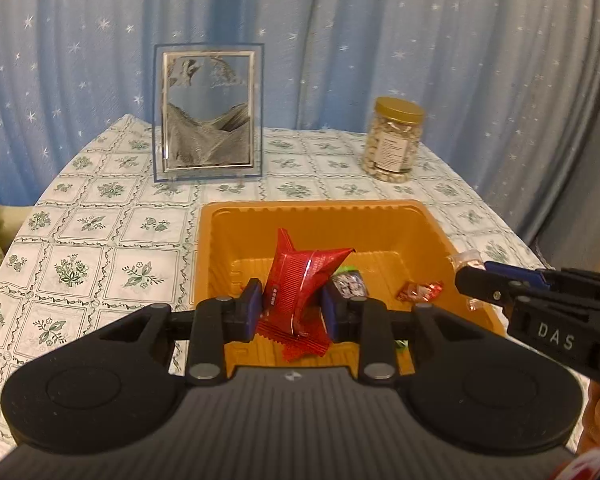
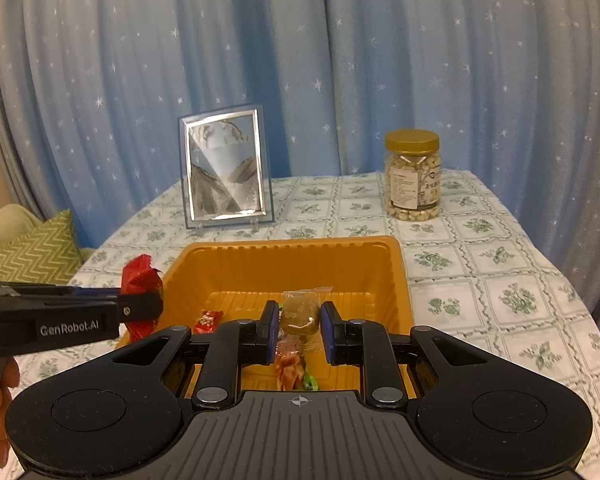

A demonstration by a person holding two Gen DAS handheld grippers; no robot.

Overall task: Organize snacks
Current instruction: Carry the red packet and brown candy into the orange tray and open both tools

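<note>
My left gripper (image 1: 290, 308) is shut on a crumpled red snack packet (image 1: 300, 280), held above the near left part of the orange tray (image 1: 320, 209). Inside the tray lie a silver-wrapped candy (image 1: 350, 284) and a small red candy (image 1: 420, 291). My right gripper (image 2: 300, 332) is shut on a brown round snack in a clear wrapper (image 2: 300, 314), over the near side of the tray (image 2: 292, 245). Each gripper shows in the other's view: the right gripper (image 1: 476, 284) at the tray's right rim, the left gripper (image 2: 140, 308) with the red packet (image 2: 142, 276) at its left rim.
A glass picture frame (image 1: 208, 114) stands behind the tray. A gold-lidded jar of nuts (image 1: 394, 142) sits at the back right. The floral tablecloth (image 1: 100, 240) rounds off at both sides, with a blue starred curtain behind. A green cushion (image 2: 40, 252) lies off the table's left.
</note>
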